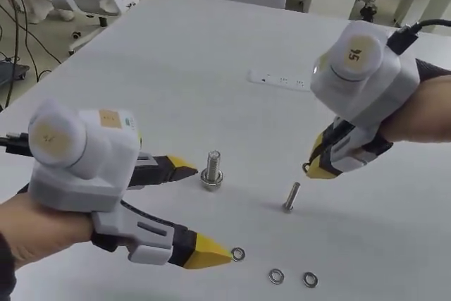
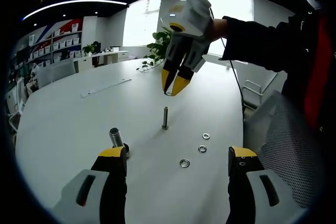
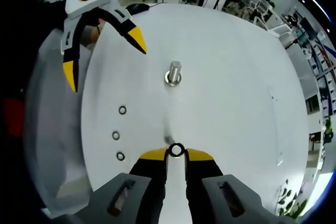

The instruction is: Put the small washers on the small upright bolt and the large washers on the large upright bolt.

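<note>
White table as seen in the head view. The left gripper sits low at lower left, its jaws spread wide with nothing between them. Its nearer yellow tip lies just beside the first loose washer; contact cannot be judged. Two more rings, the second loose washer and the third loose washer, lie flat in a row to the right of the first, each apart from the next. The large bolt stands upright on a wider base, just beyond the farther left tip. The small bolt stands upright between the large bolt and the right gripper. That gripper is raised off the table, above and slightly to the right of the small bolt and clear of it. Its jaws are drawn together on the held washer — in the right gripper view the ring sits pinched between the two yellow tips. A power strip lies farther back on the table.
</note>
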`<state>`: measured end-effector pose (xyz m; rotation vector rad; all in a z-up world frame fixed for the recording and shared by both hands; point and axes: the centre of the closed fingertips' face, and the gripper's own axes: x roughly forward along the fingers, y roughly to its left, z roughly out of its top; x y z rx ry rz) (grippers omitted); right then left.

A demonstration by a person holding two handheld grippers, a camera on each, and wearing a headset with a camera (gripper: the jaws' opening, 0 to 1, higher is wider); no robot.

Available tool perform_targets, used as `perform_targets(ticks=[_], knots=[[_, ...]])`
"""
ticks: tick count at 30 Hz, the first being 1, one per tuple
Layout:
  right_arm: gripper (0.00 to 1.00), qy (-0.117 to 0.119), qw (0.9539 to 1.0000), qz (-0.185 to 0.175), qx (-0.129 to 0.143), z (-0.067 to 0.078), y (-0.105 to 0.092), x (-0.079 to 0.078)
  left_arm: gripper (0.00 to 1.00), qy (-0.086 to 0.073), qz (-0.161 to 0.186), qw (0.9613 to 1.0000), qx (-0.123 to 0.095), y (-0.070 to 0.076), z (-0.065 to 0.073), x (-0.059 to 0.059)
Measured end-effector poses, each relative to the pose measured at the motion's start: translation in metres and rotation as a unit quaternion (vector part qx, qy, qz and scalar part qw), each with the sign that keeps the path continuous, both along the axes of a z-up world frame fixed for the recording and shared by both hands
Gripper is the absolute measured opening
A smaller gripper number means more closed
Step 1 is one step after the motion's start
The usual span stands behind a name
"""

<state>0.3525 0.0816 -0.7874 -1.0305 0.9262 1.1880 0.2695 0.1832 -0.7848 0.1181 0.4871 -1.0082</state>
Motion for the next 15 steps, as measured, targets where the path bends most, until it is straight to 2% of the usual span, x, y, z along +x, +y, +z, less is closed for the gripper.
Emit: perform_targets(ticks=[15], knots=[[0.14, 0.02, 0.9996, 0.014, -0.017, -0.017, 0.005, -0.005, 0.79, 0.003, 0.003, 1.0, -0.001, 0.001, -0.002, -0.002]])
